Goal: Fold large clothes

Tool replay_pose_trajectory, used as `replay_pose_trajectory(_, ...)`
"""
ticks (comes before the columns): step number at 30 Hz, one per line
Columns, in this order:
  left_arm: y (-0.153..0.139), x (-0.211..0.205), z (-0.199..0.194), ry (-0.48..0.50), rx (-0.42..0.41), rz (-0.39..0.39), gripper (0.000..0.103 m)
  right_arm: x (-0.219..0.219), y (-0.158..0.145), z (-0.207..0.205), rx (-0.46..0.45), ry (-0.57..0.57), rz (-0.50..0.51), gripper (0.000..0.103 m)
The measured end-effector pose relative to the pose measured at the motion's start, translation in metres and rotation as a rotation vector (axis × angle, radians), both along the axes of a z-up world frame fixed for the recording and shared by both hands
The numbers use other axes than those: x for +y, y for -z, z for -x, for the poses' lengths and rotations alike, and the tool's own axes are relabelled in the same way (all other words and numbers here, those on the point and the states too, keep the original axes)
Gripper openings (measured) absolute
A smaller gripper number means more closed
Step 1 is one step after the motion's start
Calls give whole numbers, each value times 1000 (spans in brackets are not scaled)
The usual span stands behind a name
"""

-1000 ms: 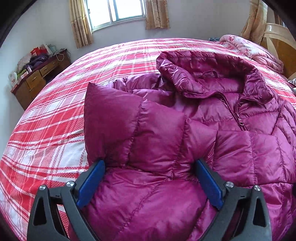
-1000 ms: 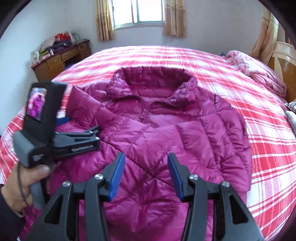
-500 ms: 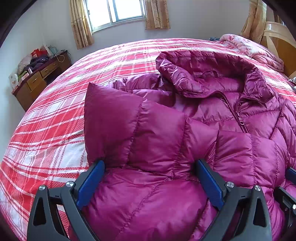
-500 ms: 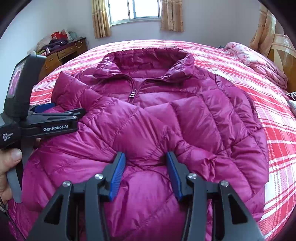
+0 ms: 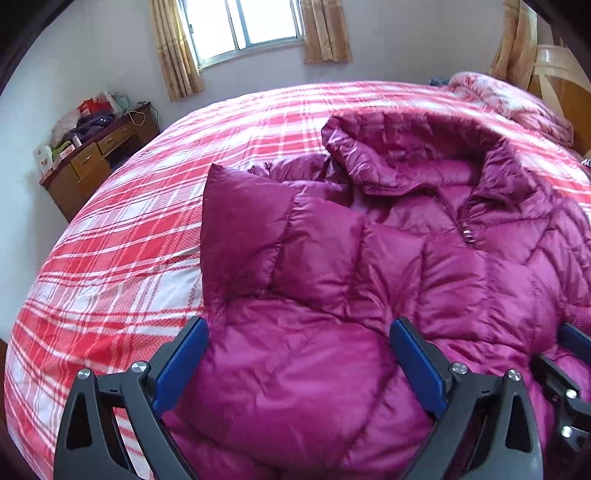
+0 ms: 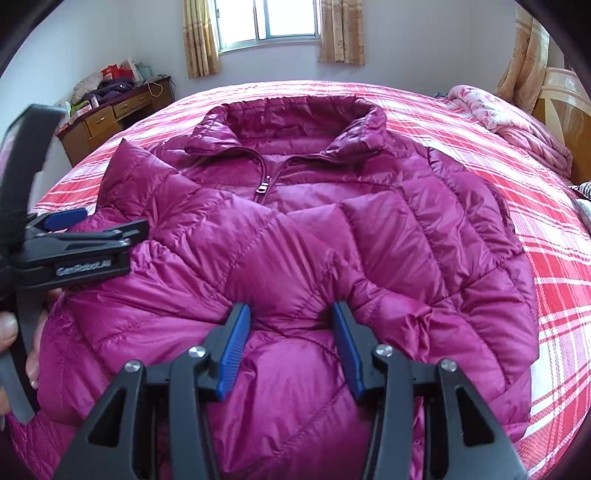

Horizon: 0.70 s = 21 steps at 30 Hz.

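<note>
A magenta puffer jacket [image 6: 332, 240] lies front up on the bed, collar toward the window, both sleeves folded across its chest. It also fills the left wrist view [image 5: 369, 277]. My left gripper [image 5: 295, 343] is open wide, jaws resting on the jacket's lower left part, below the folded left sleeve. It shows from the side in the right wrist view [image 6: 92, 240]. My right gripper [image 6: 290, 325] is open, jaws pressed into the fabric at the folded sleeve's edge, a puff of fabric between them. Its tip shows at the left view's right edge [image 5: 569, 354].
The bed has a red and white plaid cover [image 5: 129, 240]. A wooden desk with clutter [image 6: 110, 114] stands at the left wall. A pink blanket [image 6: 517, 122] and wooden headboard [image 6: 565, 107] are at the right. A window [image 6: 269, 18] is behind.
My right gripper has moved forward and down onto the jacket, its jaws now sunk into the fabric and spread slightly wider. My left gripper has stayed nearly still.
</note>
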State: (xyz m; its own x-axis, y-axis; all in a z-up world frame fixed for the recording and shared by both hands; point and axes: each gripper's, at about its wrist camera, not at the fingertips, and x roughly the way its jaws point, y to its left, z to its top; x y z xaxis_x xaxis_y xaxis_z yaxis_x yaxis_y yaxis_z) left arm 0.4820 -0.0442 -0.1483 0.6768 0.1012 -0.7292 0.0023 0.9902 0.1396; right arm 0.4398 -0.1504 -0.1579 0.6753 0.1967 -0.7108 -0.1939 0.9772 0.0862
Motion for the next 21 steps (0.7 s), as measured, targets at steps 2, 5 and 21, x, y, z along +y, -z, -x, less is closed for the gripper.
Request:
replay_pose_trajectory(2, -3, -6, 10, 30, -12, 21, 99, 0, 0, 0, -1, 0, -1, 49)
replay_pose_trajectory(5, 10, -19, 15, 61, 11, -54, 99, 0, 0, 0, 0, -1, -4, 49)
replay_pose_trajectory(21, 17, -13, 5, 53, 44, 0, 102, 2, 0, 4, -4, -21, 34, 49)
